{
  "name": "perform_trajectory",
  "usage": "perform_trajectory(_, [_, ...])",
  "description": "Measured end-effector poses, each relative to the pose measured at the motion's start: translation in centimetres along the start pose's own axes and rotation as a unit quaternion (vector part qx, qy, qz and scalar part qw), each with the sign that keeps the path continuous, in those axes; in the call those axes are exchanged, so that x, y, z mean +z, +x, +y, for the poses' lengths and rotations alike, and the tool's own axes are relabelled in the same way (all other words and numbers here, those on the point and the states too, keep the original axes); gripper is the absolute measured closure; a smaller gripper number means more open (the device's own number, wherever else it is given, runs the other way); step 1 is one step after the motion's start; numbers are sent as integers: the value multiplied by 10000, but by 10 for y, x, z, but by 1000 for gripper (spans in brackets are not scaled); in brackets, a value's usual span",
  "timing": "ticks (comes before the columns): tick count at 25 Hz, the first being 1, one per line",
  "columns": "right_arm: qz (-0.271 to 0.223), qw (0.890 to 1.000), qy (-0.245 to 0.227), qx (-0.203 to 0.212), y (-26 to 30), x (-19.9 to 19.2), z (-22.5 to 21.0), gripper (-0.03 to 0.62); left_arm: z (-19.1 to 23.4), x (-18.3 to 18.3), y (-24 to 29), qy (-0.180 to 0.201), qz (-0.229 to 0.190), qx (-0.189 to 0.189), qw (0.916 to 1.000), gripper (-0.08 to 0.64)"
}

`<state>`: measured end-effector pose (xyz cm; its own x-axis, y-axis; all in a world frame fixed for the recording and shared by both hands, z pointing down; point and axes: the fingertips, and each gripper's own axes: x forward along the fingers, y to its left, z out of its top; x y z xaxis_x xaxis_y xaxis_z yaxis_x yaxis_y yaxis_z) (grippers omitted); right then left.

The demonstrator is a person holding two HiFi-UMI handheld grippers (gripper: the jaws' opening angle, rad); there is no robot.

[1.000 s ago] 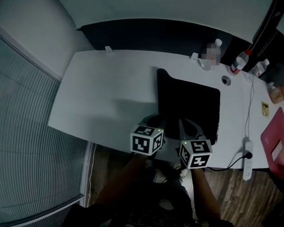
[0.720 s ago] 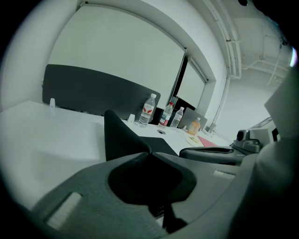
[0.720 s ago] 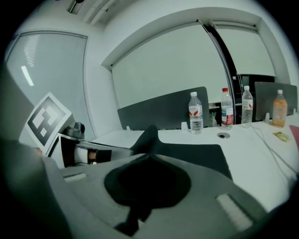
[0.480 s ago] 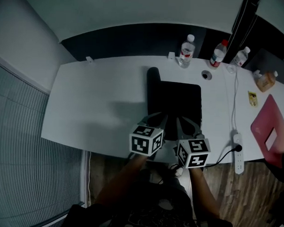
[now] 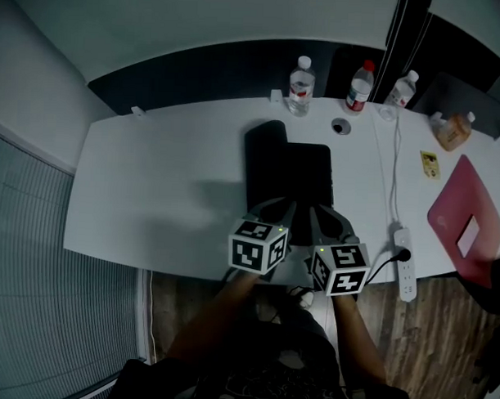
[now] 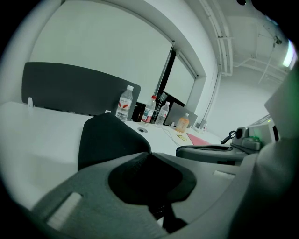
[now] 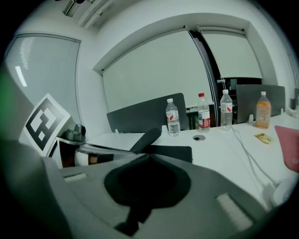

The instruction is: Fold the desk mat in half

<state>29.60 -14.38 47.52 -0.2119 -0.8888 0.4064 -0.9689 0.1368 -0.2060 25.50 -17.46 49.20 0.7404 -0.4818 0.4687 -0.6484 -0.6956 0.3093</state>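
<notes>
Head view shows you a long white table (image 5: 169,175) with a dark partition panel (image 5: 205,70) along its far edge, a wooden floor (image 5: 442,324) below its near edge and a ribbed grey panel (image 5: 51,269) off its left end. Three water bottles (image 5: 301,74) stand in a row at the far edge, right of centre, with a round cable hole (image 5: 341,126) just in front of them. A power strip (image 5: 403,269) lies near the near edge towards the right. A flat pink thing (image 5: 466,223) sits at the right end, and a small yellow card (image 5: 430,164) lies beside it.

Your black desk mat (image 5: 304,176) lies at the middle of the table, reaching from close to the far edge back towards the near edge in front of you. As it lies now, its long axis runs from the near edge to the far edge. Its right part is flat on the table, and its left side rises in a rounded fold that runs the same way.

Your left gripper (image 6: 149,155) has its jaws brought together, and the tips meet on the mat right where the dark hump rises. Your right gripper (image 7: 149,156) is closed the same way, its tips pinching the mat with the flat part just beyond them. Both grippers sit side by side over the near part of the mat.
</notes>
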Motion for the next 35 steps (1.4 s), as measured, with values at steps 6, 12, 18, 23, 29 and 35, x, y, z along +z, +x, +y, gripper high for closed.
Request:
perform_trajectory(6, [-23, 10000, 11, -20, -10, -2, -19, 589, -16, -4, 13, 27, 38, 9, 10000, 537])
perform_trajectory(12, [-63, 10000, 26, 1, -15, -1, -32, 589, -28, -7, 26, 79, 116, 9, 9999, 538])
perform_trajectory(18, [-73, 9999, 69, 8, -21, -2, -46, 589, -42, -11, 40, 130, 207, -24, 9997, 538])
perform_trajectory(23, [-82, 9999, 105, -2, -25, -4, -57, 589, -59, -18, 53, 233, 294, -150, 9992, 537])
perform_trajectory(29, [-69, 9999, 155, 8, -30, -9, -68, 589, -73, -29, 65, 308, 409, -179, 9985, 537])
perform_trajectory(35, [-46, 9998, 188, 44, -35, -15, -76, 589, -84, -38, 72, 361, 502, -164, 9980, 537])
